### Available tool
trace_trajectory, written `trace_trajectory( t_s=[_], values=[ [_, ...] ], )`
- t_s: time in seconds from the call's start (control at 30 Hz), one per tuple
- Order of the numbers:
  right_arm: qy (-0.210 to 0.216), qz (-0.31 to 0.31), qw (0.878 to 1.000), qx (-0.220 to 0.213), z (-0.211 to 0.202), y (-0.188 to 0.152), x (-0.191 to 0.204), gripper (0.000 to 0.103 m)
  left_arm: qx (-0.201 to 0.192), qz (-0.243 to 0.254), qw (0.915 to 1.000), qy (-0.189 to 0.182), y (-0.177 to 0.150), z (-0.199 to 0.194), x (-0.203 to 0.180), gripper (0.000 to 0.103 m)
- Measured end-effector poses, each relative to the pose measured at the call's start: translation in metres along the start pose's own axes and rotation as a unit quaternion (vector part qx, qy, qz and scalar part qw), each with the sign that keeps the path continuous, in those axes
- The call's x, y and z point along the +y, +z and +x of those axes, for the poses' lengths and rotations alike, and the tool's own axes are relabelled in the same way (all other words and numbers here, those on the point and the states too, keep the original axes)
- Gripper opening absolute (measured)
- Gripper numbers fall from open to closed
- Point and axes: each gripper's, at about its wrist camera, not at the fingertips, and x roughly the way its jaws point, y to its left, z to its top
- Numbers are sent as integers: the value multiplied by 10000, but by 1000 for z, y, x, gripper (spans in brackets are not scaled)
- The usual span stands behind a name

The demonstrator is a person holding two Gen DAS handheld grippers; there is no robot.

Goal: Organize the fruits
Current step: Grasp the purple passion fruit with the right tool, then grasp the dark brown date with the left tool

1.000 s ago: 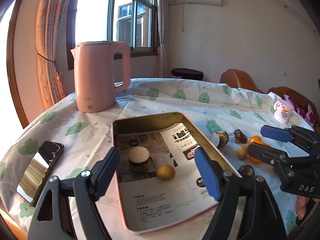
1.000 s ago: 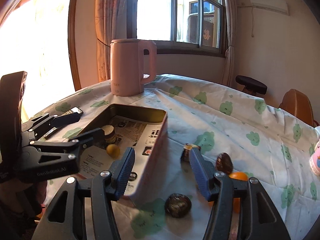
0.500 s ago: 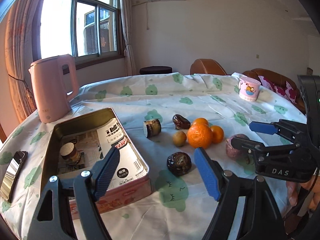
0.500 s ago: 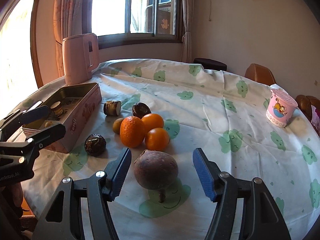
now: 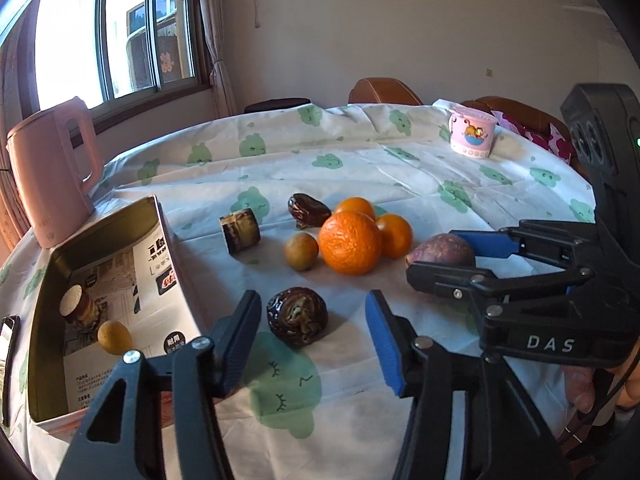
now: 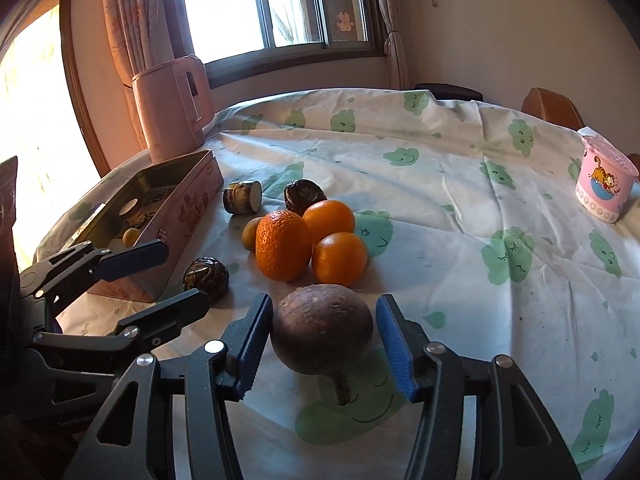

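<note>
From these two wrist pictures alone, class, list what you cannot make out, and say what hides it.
- Phone, left wrist view: cut off by the picture's left edge.
- Tin box contents, right wrist view: mostly hidden by its near wall.
- Purple fruit, left wrist view: partly behind the right gripper fingers.
- Print on the box's paper lining: too small to read.

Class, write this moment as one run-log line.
left tool: closing, open around dark wrinkled fruit | right tool: closing, open around purple fruit
</note>
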Motion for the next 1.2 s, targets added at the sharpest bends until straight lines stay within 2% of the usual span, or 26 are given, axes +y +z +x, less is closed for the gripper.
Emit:
trace_trajectory(
  t_s=[0.07, 0.23, 0.47, 0.67, 0.8, 0.9, 1.03, 1.2],
  values=[
    [-114, 25, 9999, -30, -3, -2, -1, 52, 160, 82, 9998, -38, 1, 7, -3, 55],
    [-373, 208, 9991, -88, -9, -3, -19, 52, 405, 346, 9985, 141, 7, 20, -11, 55],
    [35, 649, 9978, -87, -8, -4, -38, 53, 448, 299, 9982, 249, 9, 22, -2, 54],
    [38, 651, 9978, -92, -8, -3, -37, 53, 379, 309, 9977, 474, -1, 12, 13, 56],
    [38, 648, 9978, -94, -8, -4, -37, 53, 258, 101, 9992, 293, -3, 6, 22, 56],
    [45, 655, 9978, -95, -9, -4, -37, 53, 189, -66, 9998, 14, -2, 3, 21, 56],
    [46, 656, 9978, -96, -9, -4, -37, 53, 269, 66, 9995, -135, 2, 9, 5, 56],
    [49, 659, 9978, -95, -9, -3, -37, 53, 402, 20, 9991, 95, 7, 17, 5, 56]
  ],
)
